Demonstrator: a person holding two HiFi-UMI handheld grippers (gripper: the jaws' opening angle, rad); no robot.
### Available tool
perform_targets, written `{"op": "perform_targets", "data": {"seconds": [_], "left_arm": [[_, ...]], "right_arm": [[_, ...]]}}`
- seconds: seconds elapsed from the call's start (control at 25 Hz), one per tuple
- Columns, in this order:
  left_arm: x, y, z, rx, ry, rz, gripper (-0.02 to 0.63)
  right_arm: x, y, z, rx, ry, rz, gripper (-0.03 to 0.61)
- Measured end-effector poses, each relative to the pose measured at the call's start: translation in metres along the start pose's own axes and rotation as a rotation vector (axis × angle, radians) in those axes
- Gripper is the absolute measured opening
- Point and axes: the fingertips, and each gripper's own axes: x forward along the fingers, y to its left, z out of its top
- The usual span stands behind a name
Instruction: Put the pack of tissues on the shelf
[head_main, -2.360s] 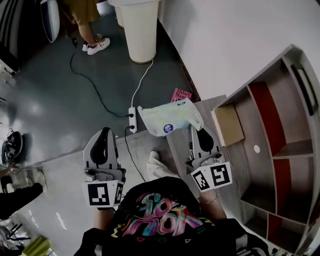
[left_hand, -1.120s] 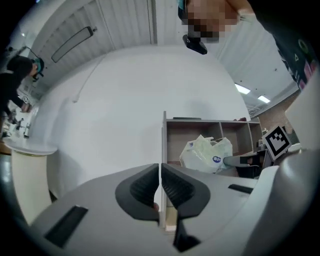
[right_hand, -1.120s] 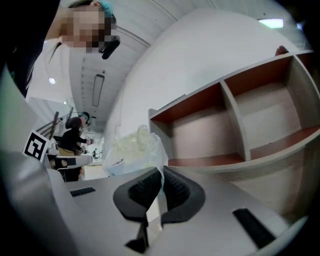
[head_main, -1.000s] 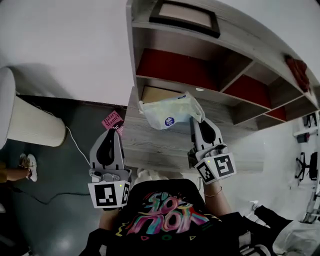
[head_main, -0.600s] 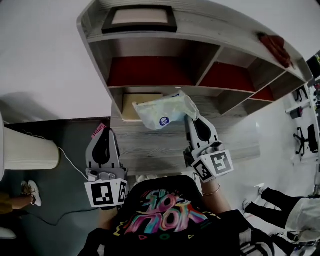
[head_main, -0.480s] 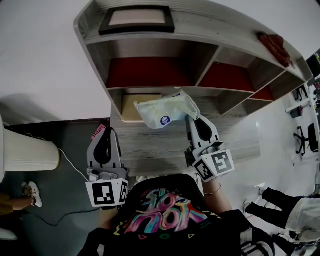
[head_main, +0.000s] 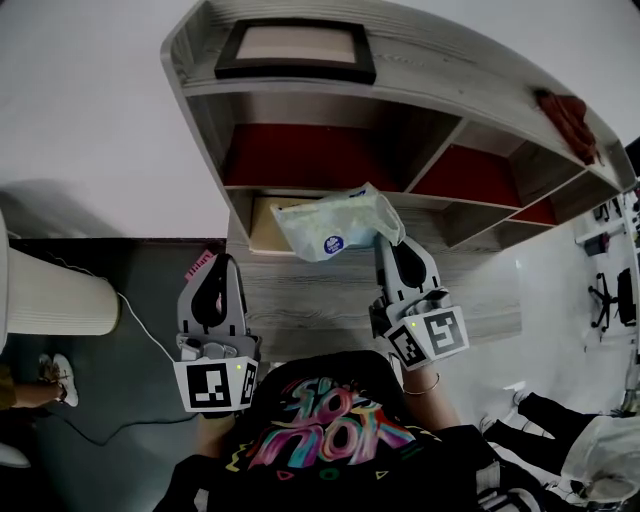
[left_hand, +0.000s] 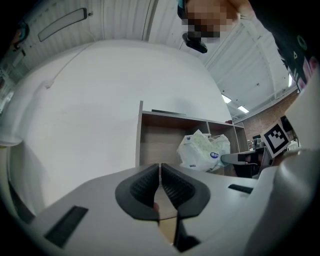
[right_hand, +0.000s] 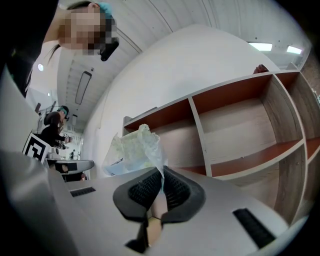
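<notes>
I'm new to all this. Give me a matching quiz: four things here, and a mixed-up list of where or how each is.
1. pale green plastic pack of tissues
2. black rectangular picture frame
3. crumpled red cloth
4. left tool

A. on the grey wooden shelf unit's top, left end
B. shut, holding nothing
C. pinched in the right tool
D. on that top, right end

Pairs: 1-C, 2-A, 3-D, 4-B

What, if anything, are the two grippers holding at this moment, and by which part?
The right gripper pinches the pack of tissues by the thin wrapper edge at one end; the left gripper is shut on nothing.
</notes>
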Motion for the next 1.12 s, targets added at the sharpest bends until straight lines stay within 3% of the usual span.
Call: {"op": "perform_targets", "data": {"seconds": [0.32, 1.12], "left_arm": [[0.013, 0.006, -0.006, 0.006, 0.014, 0.002, 0.034], [0.037, 0.004, -0.018, -0.007, 0.038, -0.034, 0.034]], "right_arm": [[0.031, -0.004, -0.004, 0.026, -0.026, 0.028, 0.018], [0.086, -0.032, 0.000, -0.044, -0.038, -0.059, 0.018]]}}
